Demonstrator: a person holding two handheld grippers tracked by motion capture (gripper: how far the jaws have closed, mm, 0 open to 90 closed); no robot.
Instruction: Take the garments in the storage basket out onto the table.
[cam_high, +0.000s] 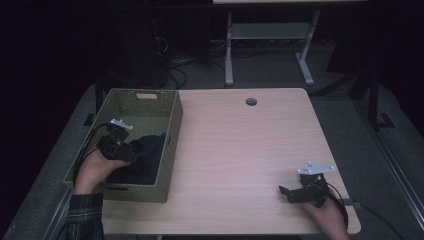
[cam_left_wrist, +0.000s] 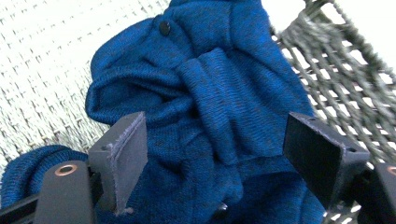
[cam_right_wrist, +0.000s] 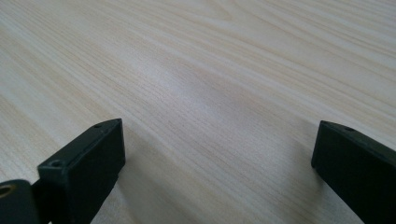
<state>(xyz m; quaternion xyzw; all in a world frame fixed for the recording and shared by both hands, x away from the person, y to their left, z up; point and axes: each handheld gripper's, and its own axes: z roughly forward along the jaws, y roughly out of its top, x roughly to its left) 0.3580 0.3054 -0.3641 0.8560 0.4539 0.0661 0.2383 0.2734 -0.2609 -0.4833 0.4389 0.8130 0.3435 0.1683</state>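
A crumpled blue knitted garment (cam_left_wrist: 210, 107) with dark buttons lies in the green woven basket (cam_high: 150, 102) at the table's left. My left gripper (cam_high: 131, 152) reaches into the basket just over the cloth (cam_high: 145, 157). In the left gripper view its jaws stand wide apart, the garment bulging between them while the pads (cam_left_wrist: 128, 158) press on nothing. My right gripper (cam_high: 286, 192) rests low near the table's front right corner, open, with bare wood (cam_right_wrist: 210, 93) between its jaws.
The light wooden table (cam_high: 240, 145) has a round cable hole (cam_high: 251, 101) near its far edge. The basket's mesh wall (cam_left_wrist: 345, 84) stands close on the right of the left gripper. A desk frame (cam_high: 270, 45) stands on the floor beyond the table.
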